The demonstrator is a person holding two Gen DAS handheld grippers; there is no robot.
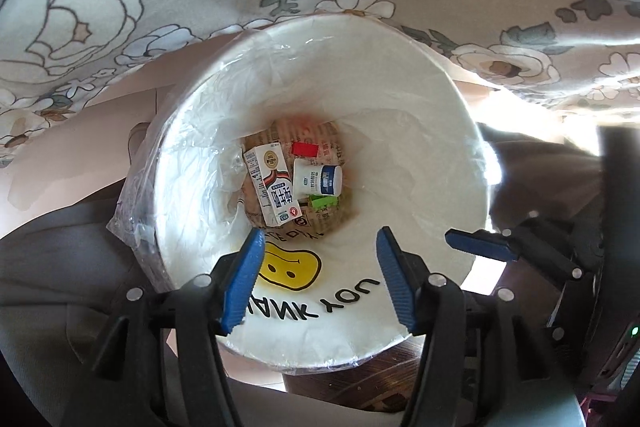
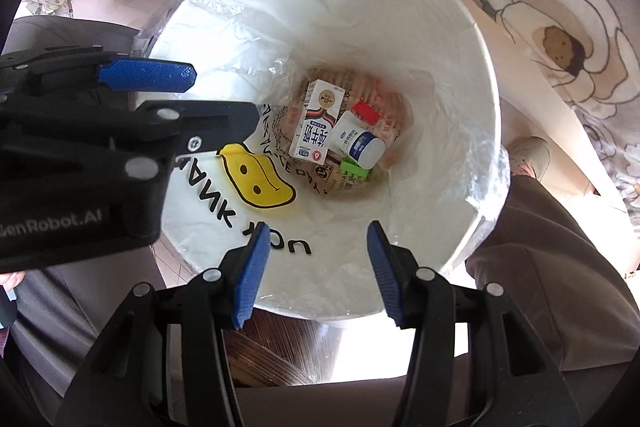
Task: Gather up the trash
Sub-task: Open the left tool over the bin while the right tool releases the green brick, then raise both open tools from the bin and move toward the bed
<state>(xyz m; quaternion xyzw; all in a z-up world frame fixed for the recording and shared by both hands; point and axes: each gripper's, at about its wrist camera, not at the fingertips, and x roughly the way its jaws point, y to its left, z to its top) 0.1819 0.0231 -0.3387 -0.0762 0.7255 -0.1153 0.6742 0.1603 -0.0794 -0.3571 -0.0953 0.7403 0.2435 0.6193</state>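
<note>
Right wrist view: bin point(image 2: 440, 27), white liner; at its bottom lie carton point(image 2: 316, 127), bottle point(image 2: 358, 143), red block point(image 2: 366, 111), green block point(image 2: 354, 169). Right gripper point(image 2: 316, 267) and left gripper point(image 1: 320, 279) both spread, empty, above the rim. Judged: drop complete; lift straight, avoid snagging the liner

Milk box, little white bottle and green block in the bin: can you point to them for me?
milk box point(image 2: 316, 129), right wrist view, on its printed front face.
white bottle point(image 2: 358, 143), right wrist view, on its labelled side.
green block point(image 1: 323, 202), left wrist view, on its top edge under the bottle.
</note>
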